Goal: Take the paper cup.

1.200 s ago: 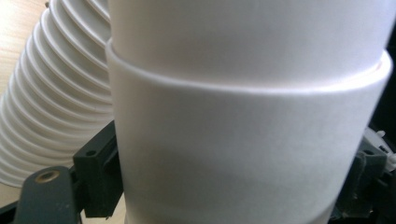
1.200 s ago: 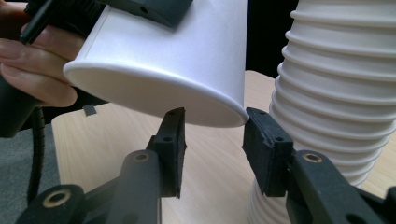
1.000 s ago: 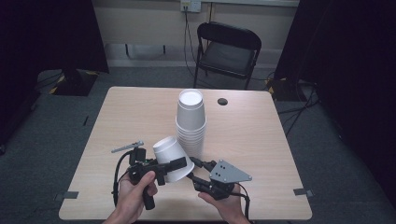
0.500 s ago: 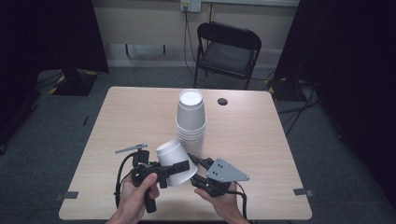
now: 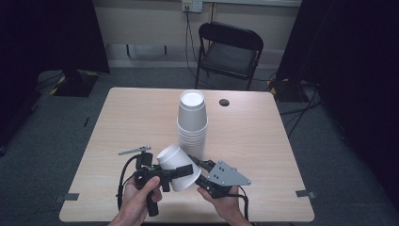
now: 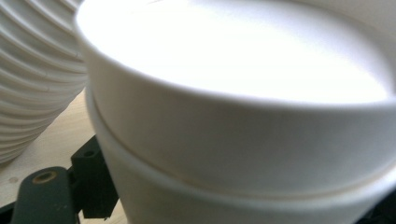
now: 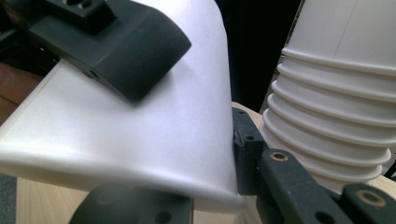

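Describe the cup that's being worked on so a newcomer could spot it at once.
Start at the wooden table and find the tall stack of upturned white cups at its middle. Just in front of it, near the table's front edge, one white cup is held between two hand-held tongs. Unlike the upright stack, it is alone, tipped on its side and off the tabletop.

Held cup (image 5: 176,165) plain white, matching the ribbed white cup stack (image 5: 192,122); both grippers, left (image 5: 169,174) and right (image 5: 200,173), black, the right one topped with a grey plate (image 5: 227,174); table (image 5: 136,122) pale wood grain; chair (image 5: 229,49) black; floor (image 5: 357,165) grey.
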`<state>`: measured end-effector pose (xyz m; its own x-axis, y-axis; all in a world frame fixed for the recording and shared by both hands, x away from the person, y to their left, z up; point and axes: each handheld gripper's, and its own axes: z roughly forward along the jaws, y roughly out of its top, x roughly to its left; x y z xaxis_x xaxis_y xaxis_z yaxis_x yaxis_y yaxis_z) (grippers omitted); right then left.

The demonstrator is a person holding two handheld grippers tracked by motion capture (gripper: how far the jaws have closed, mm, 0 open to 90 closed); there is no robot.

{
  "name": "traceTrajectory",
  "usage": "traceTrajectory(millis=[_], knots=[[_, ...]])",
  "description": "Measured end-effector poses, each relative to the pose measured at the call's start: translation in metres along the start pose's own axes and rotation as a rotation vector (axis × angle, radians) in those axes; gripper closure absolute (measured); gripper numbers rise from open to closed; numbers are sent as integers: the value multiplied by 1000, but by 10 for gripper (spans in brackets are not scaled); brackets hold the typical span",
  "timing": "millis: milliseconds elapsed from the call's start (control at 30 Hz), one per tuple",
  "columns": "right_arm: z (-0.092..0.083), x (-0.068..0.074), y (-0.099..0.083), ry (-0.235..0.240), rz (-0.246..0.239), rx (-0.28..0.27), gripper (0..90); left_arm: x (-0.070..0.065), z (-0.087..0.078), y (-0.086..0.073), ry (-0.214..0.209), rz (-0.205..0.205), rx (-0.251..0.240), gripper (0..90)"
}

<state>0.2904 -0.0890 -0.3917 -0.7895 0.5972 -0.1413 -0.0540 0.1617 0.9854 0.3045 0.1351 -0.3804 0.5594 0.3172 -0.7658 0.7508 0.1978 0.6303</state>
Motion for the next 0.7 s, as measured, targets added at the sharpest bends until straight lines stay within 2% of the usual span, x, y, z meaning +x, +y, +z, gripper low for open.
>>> traceTrajectory(millis=[167, 300, 400, 433, 467, 567, 633, 700], knots=[[0, -1, 2, -2, -4, -1, 816, 2, 0, 0, -23, 12, -18, 136], [-1, -2, 2, 3, -1, 7, 824, 2, -2, 2, -17, 61, -29, 138], [-1, -2, 2, 9, 5, 8, 828, 2, -3, 2, -22, 74, -28, 131], [-1, -2, 2, 10, 1, 13, 831, 2, -3, 2, -13, 111, -32, 125], [-1, -2, 2, 15, 1, 15, 832, 2, -4, 3, -12, 123, -30, 121], [-2, -2, 3, 16, -4, 18, 837, 3, -4, 4, -31, 110, -25, 120], [-2, -2, 3, 17, -7, 14, 839, 4, -5, 5, -38, 130, -23, 119], [-3, -1, 4, 15, -15, 11, 842, 5, -6, 5, -50, 120, -32, 120]])
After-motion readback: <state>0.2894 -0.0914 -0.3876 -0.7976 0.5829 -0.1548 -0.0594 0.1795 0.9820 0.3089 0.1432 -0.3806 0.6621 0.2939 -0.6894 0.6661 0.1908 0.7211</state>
